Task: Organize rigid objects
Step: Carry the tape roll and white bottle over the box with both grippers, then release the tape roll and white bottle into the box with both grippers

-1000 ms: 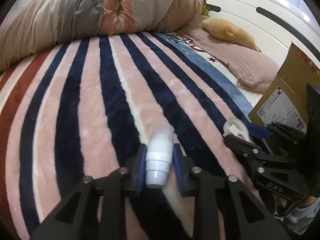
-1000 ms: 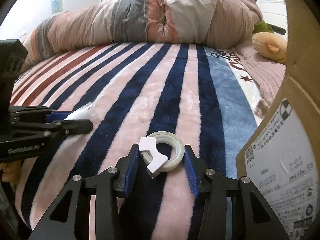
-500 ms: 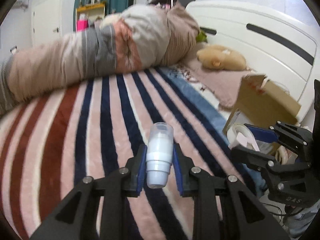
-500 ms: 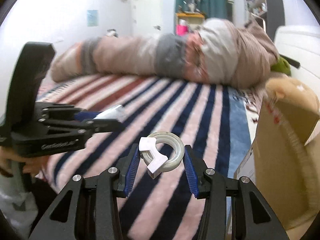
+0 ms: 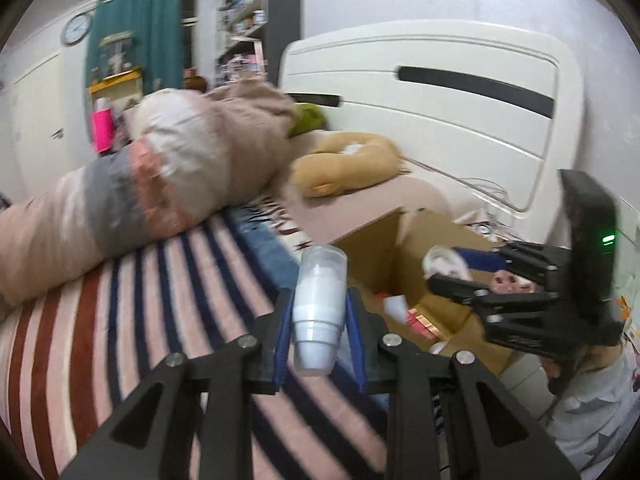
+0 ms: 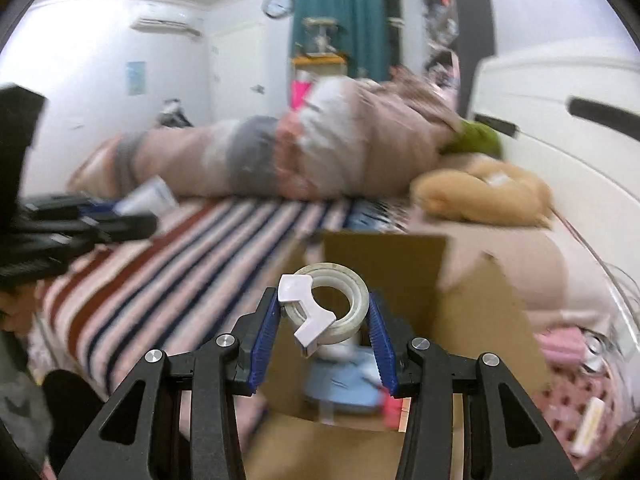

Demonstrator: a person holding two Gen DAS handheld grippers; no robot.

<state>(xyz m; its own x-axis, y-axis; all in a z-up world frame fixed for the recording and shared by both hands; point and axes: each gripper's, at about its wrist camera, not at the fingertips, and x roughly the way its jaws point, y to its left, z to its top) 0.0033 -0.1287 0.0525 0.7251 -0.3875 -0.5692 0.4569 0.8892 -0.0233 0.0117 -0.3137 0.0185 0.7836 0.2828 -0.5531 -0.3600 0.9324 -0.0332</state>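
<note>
Lower centre of the right wrist view, the cardboard box gapes under our right gripper, pinching the tape roll across its stiff, light rim. Our left gripper clamps the slippery, thin-walled plastic bottle mid-body.

A home bedroom: striped blanket, rolled duvet, white headboard, plush toy, wall clock.

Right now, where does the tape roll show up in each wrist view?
Left wrist: tape roll at right, clamped in the right gripper over the cardboard box.
Right wrist: tape roll bottom centre, between the blue pads.
Shared landmark: tan plush toy.
</note>
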